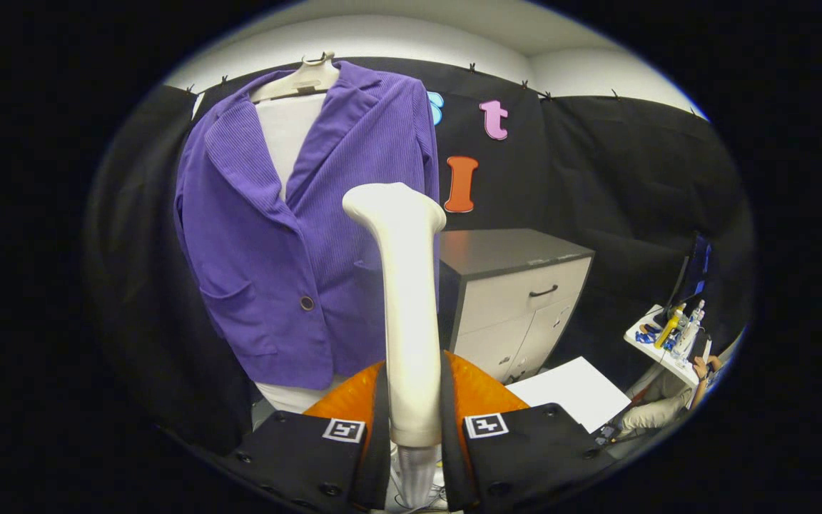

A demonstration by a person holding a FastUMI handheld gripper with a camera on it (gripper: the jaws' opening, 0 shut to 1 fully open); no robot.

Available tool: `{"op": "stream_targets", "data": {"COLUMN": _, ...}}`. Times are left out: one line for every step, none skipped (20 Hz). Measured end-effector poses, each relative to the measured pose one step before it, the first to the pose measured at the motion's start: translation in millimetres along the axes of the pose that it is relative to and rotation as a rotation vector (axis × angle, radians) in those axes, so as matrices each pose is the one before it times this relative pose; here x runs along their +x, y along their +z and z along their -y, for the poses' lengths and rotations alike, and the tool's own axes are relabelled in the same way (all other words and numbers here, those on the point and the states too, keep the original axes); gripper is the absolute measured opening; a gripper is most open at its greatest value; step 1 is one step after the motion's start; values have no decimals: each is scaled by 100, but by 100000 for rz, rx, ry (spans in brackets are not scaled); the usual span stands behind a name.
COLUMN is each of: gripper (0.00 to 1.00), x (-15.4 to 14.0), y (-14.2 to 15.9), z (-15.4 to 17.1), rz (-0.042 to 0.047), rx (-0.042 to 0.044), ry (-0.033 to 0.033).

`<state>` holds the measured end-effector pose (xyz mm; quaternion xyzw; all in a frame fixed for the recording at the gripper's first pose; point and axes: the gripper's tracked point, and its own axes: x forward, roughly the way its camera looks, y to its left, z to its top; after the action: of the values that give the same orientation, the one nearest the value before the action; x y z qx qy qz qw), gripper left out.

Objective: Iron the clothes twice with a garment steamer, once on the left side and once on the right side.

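Note:
A purple corduroy jacket (pixel 290 235) hangs on a pale hanger (pixel 304 78) over a white garment form, against the black booth wall. My gripper (pixel 414 421) is shut on the handle of a white garment steamer (pixel 407 285), which stands upright between the fingers. The steamer's flared head (pixel 393 203) rises in front of the jacket's right side, close to the fabric; whether it touches the cloth I cannot tell. One dark button (pixel 307 303) fastens the jacket low on its front.
A grey cabinet (pixel 518 285) with a drawer and doors stands to the right of the jacket. A white sheet (pixel 575 400) lies on the floor before it. Further right, a small white table (pixel 661 350) holds bottles, with a seated person (pixel 668 407) beside it.

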<state>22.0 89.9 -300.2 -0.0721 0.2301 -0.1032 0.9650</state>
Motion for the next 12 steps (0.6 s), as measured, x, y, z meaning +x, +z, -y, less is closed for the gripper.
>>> {"op": "stream_targets", "data": {"gripper": 37, "x": -159, "y": 1127, "z": -590, "rz": 2119, "rx": -151, "ry": 944}}
{"op": "stream_targets", "data": {"gripper": 38, "x": -178, "y": 1219, "z": -632, "rz": 2190, "rx": -589, "ry": 902}}
{"op": "stream_targets", "data": {"gripper": 37, "x": -163, "y": 1258, "z": -564, "rz": 2386, "rx": -476, "ry": 742}}
{"op": "stream_targets", "data": {"gripper": 38, "x": -148, "y": 1228, "z": -699, "rz": 2164, "rx": -740, "ry": 623}}
{"op": "stream_targets", "data": {"gripper": 38, "x": -108, "y": 1080, "z": -637, "rz": 1978, "rx": -593, "ry": 767}}
{"op": "stream_targets", "data": {"gripper": 37, "x": -246, "y": 939, "z": -759, "rz": 1663, "rx": -442, "ry": 1175}}
{"op": "stream_targets", "data": {"gripper": 37, "x": -239, "y": 841, "z": -853, "rz": 1906, "rx": -111, "ry": 1599}}
{"op": "stream_targets", "data": {"gripper": 37, "x": -22, "y": 913, "z": -820, "rz": 1703, "rx": -464, "ry": 1485}}
{"op": "stream_targets", "data": {"gripper": 37, "x": -29, "y": 757, "z": -551, "rz": 1570, "rx": -1126, "ry": 1148}}
{"op": "stream_targets", "data": {"gripper": 37, "x": -65, "y": 686, "z": -639, "rz": 1215, "rx": -805, "ry": 999}}
{"op": "stream_targets", "data": {"gripper": 37, "x": -95, "y": 511, "z": -644, "rz": 979, "rx": -587, "ry": 1101}}
{"op": "stream_targets", "data": {"gripper": 37, "x": 106, "y": 547, "z": -728, "rz": 879, "rx": -499, "ry": 885}}
